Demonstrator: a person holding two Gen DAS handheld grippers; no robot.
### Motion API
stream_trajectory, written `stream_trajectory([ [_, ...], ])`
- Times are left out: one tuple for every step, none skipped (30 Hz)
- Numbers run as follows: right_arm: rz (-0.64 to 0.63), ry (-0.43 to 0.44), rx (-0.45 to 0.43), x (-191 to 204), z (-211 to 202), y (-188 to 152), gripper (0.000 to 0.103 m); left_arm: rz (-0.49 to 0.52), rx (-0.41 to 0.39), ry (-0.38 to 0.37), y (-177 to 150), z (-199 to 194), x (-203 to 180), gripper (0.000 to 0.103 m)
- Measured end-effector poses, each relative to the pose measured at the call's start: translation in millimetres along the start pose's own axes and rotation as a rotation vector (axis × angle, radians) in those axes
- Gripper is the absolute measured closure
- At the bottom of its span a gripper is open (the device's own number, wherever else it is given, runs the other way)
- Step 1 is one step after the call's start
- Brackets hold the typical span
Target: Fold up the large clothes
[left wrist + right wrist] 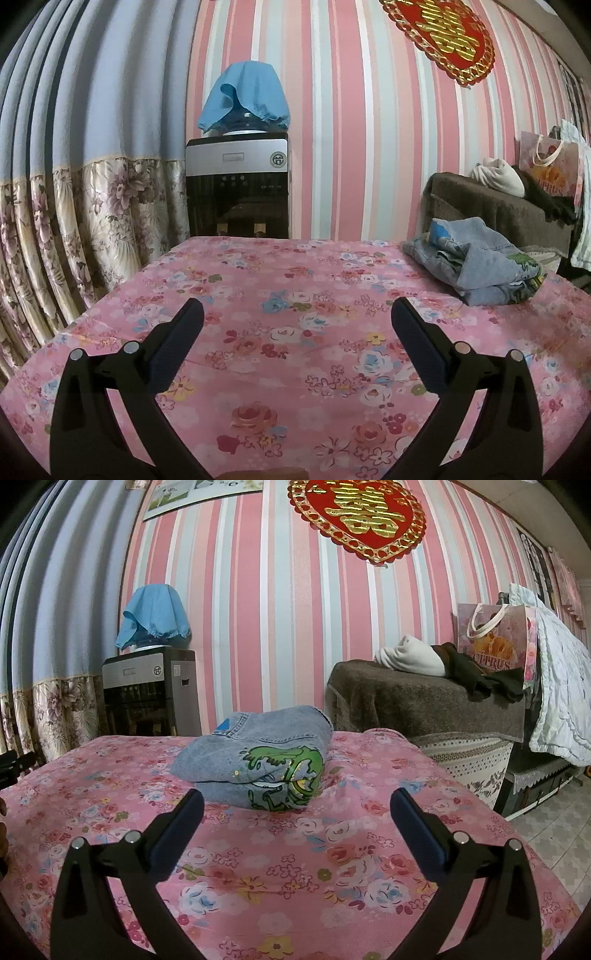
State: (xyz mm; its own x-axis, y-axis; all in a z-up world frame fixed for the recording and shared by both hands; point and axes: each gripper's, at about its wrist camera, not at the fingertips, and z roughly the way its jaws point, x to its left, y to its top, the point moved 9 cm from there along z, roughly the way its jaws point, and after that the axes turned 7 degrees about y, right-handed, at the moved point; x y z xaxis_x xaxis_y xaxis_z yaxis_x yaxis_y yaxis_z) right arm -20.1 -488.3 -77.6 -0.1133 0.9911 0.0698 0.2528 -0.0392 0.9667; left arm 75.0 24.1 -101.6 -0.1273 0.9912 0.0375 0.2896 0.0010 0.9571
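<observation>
Left gripper [297, 310]: black, two-finger, jaws spread wide, nothing between them, hovering over bare centre of table w/ pink floral cloth [258, 387]. Right gripper [296, 799]: same build, jaws equally wide, empty, pointed at folded bundle.

Folded light-blue denim garment w/ green cartoon print [266, 760]: compact stack on far part of table, just beyond right gripper fingertips, not touching them; in left-wrist view seen at far right corner, well apart from left gripper.

Background: pink/white/grey striped wallpaper [332, 129]; silver-black water dispenser [236, 184] behind table's far edge, bottle under blue cloth cover [243, 98]; blue curtain w/ floral hem [74, 166] at left; red-gold heart-shaped wall ornament [358, 515]; brown blanket-covered furniture [424, 705] at right, carrying white rolled cloth [410, 657] & pink "CITRUS" gift bag [495, 642].
</observation>
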Motion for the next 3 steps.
stream_trajectory([
  [0.0, 0.0, -0.001, 0.0, -0.8, 0.2, 0.002, 0.002, 0.0, -0.001, 0.0, -0.3, -0.7, 0.003],
  [0.0, 0.001, -0.001, -0.4, -0.7, 0.3, 0.002, 0.001, 0.004, -0.001, -0.5, -0.3, -1.6, 0.003],
  [0.002, 0.001, -0.001, -1.3, -0.9, 0.4, 0.002, 0.001, 0.009, -0.003, -0.9, 0.4, -1.7, 0.003],
])
